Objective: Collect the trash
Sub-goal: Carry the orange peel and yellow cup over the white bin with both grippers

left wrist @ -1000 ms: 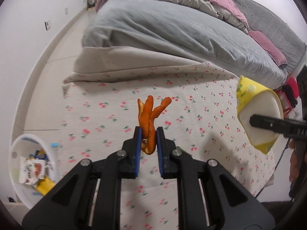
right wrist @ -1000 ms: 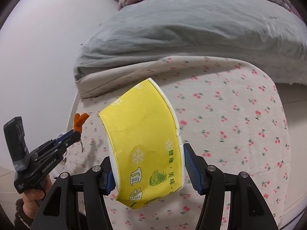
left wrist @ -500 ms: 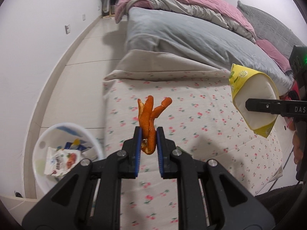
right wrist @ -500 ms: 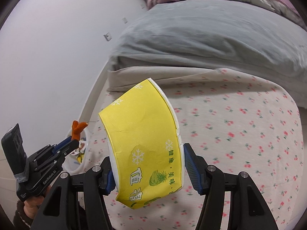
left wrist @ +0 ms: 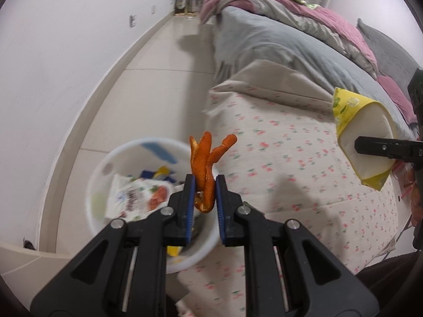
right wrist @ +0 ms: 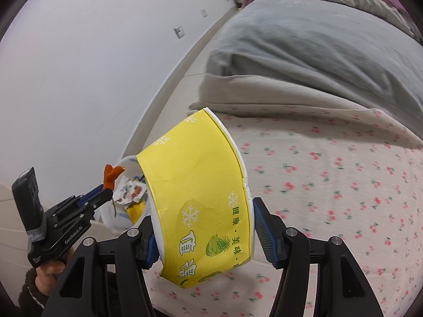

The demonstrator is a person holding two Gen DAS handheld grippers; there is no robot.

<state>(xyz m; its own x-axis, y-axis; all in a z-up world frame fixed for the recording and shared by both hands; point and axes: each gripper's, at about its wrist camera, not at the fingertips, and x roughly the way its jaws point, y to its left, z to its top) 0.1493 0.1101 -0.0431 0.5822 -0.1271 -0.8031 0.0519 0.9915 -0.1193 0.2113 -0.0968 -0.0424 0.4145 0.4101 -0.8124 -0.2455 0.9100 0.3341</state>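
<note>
left gripper (left wrist: 203, 198) clamped on orange peel (left wrist: 205, 166), peel sticking up past fingertips, white trash bin (left wrist: 105, 163) directly below and behind it, right gripper (right wrist: 203, 237) pinching flattened yellow paper cup (right wrist: 195, 198) over cherry-print sheet (right wrist: 330, 185), bin off its left

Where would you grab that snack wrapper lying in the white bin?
Judging by its pose, take the snack wrapper by its raised upper edge, coming straight down through the open top of the white bin. It lies flat on other trash, and the bin's walls block any side approach.
</note>
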